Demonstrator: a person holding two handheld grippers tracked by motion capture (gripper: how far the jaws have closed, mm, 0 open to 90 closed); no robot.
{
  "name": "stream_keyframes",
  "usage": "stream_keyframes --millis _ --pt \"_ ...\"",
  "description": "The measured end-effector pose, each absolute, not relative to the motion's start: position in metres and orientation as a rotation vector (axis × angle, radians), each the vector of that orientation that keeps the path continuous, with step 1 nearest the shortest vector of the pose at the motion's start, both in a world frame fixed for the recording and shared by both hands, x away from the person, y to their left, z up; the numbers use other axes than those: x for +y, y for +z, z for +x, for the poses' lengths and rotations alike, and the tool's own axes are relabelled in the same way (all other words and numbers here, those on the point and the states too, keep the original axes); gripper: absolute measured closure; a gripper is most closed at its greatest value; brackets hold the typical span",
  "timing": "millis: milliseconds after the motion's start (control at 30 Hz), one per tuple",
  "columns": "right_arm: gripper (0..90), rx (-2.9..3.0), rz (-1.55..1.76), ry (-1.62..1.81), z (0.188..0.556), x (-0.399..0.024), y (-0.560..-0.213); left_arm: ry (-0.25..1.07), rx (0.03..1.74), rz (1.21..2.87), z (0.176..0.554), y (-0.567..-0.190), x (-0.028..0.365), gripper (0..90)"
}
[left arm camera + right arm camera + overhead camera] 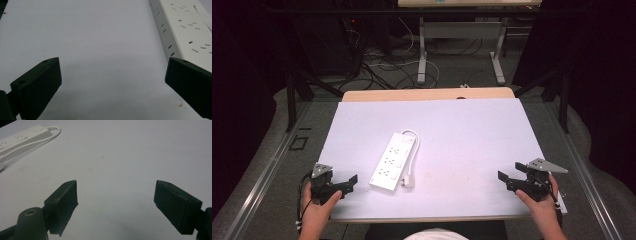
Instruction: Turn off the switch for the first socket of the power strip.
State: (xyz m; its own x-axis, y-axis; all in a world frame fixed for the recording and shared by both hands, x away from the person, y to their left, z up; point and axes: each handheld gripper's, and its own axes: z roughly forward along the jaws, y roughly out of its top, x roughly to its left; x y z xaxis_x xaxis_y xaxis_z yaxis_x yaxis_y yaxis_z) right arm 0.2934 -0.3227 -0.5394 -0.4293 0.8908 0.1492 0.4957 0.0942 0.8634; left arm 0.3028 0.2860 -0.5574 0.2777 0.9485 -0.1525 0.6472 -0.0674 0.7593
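Observation:
A white power strip (393, 161) lies slantwise on the white table top (472, 130), left of the middle. Its white cable (413, 150) loops from the far end back to a plug (408, 182) beside the near end. My left gripper (350, 183) hovers at the front left, a short way left of the strip's near end. It is open, with bare table between its jaws (112, 82) and the strip (185, 27) past its right jaw. My right gripper (504, 181) is at the front right, open (116, 202), and faces the strip (20, 138) from well away.
A wooden strip (427, 94) edges the table's far side. Beyond it stand another table's white legs (422, 50) among loose cables on the floor (382, 65). Metal rails (272, 170) run along both sides of the table.

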Motion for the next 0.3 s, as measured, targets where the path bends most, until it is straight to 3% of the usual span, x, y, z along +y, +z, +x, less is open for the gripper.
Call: stream_keyframes --millis 300 --pt "18.6 1.961 1.355 1.285 0.2945 -0.3234 -0.5403 0.514 1.442 1.794 0.3035 -0.5571 0.2853 0.6"
